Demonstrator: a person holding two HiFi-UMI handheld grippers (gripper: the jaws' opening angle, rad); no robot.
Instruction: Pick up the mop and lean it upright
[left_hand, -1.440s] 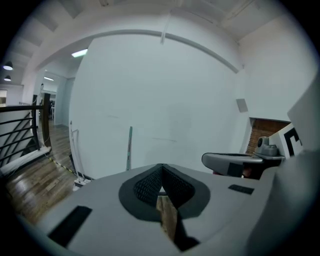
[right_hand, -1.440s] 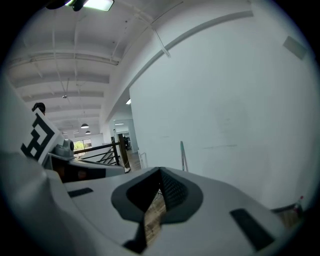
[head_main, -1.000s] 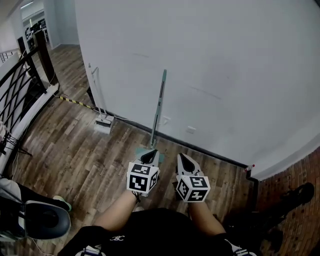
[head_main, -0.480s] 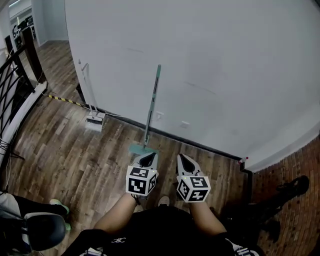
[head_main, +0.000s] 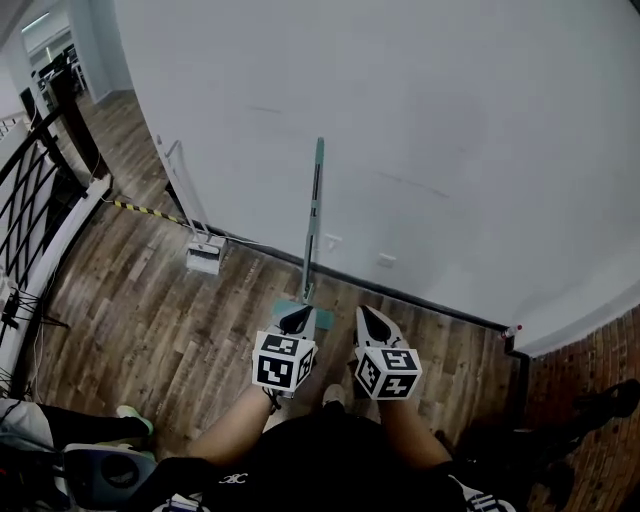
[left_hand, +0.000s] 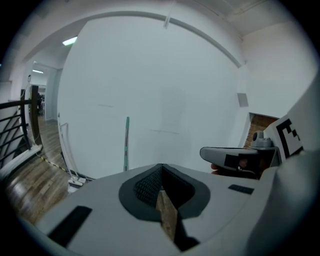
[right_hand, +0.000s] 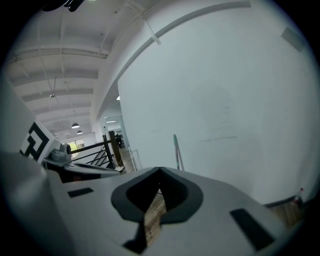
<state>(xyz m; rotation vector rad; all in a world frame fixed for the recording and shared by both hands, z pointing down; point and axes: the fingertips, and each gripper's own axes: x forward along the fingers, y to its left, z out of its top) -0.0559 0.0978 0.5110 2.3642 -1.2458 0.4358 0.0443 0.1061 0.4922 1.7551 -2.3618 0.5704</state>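
The mop (head_main: 313, 215) stands upright with its grey and teal handle leaning on the white wall; its teal head (head_main: 291, 306) rests on the wood floor. Both gripper views show the handle against the wall, in the left one as the mop (left_hand: 126, 145) and in the right one as the mop (right_hand: 176, 152). My left gripper (head_main: 297, 316) hangs just in front of the mop head, shut and empty, its jaws together at the left gripper (left_hand: 161, 167). My right gripper (head_main: 366, 318) is beside it, also shut with nothing in it, as the right gripper (right_hand: 160, 172) shows.
A white floor tool (head_main: 205, 252) leans on the wall to the mop's left. A yellow-black strip (head_main: 150, 210) crosses the floor near a black railing (head_main: 40, 190). A chair (head_main: 100, 472) is at the lower left. Brick-patterned floor (head_main: 590, 400) begins at the right.
The head view has swung a little, so the wall and floor sit differently in frame. The mop still leans on the wall and both grippers stay shut side by side.
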